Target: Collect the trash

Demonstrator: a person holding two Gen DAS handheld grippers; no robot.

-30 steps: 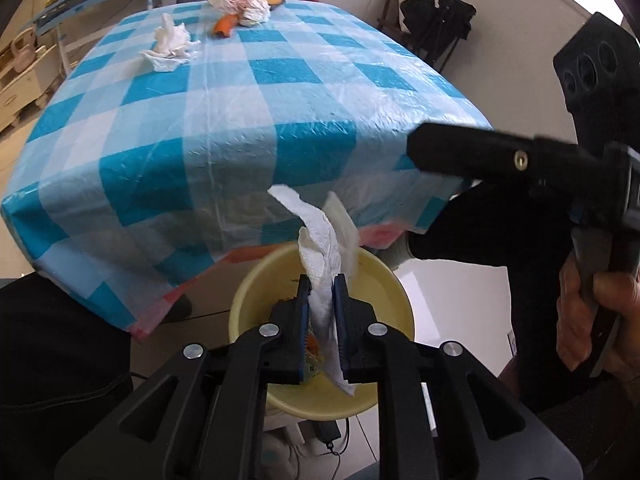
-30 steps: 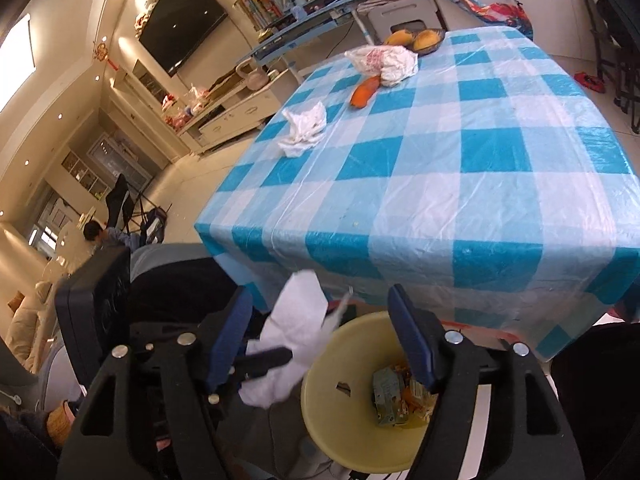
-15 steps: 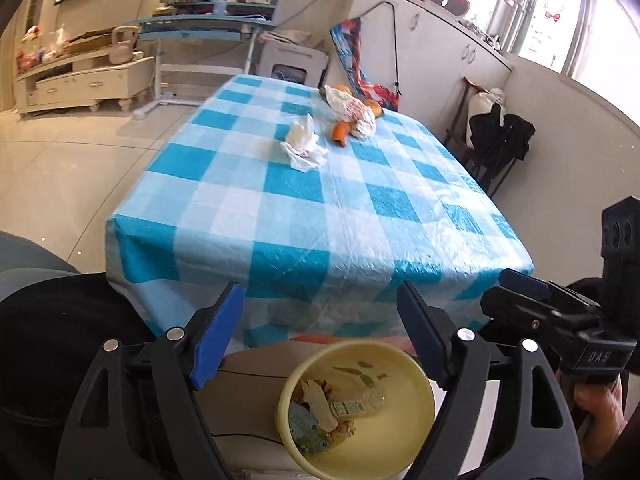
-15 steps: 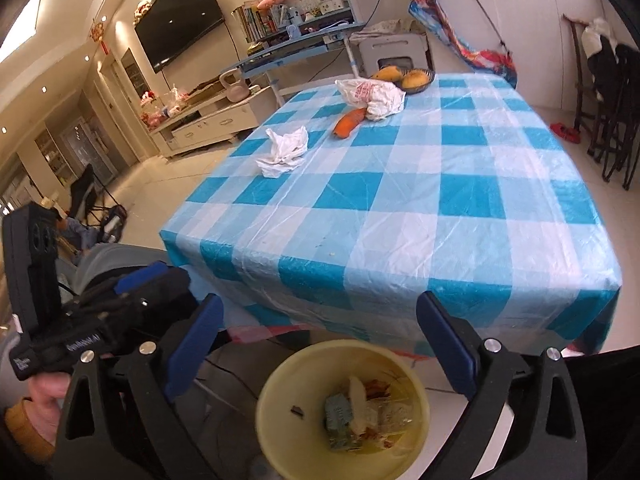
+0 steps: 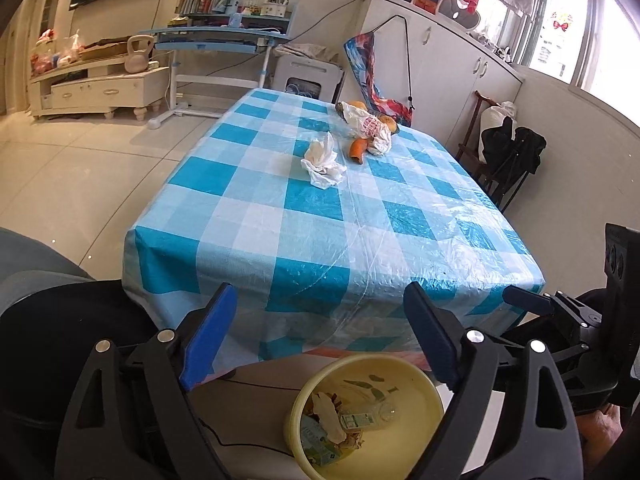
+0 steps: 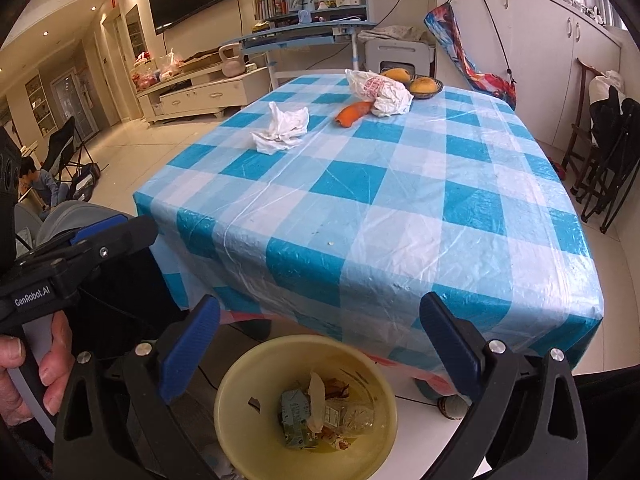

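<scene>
A yellow trash bin (image 5: 416, 384) (image 6: 248, 376) stands on the floor below the table's near edge and holds a white tissue (image 5: 328, 416) (image 6: 316, 396) and other scraps. My left gripper (image 5: 320, 336) is open and empty above it. My right gripper (image 6: 324, 340) is open and empty above it too. A crumpled white tissue (image 5: 322, 160) (image 6: 282, 128) lies far back on the checked tablecloth (image 5: 360, 220) (image 6: 380, 200). A crumpled white plastic bag (image 5: 368, 126) (image 6: 380, 90) lies beyond it with an orange carrot (image 5: 358, 148) (image 6: 354, 113) next to it.
A dark bowl of oranges (image 6: 420, 85) stands at the table's far end. Black chairs with clothes (image 5: 508, 160) (image 6: 608, 160) stand to the right. The other hand-held gripper shows at the right (image 5: 580, 320) and at the left (image 6: 80, 248). A blue desk (image 5: 224, 36) stands behind.
My left gripper opened and let go of the white tissue, which now lies in the bin. Both grippers have lifted and tilted up, so more of the table shows.
</scene>
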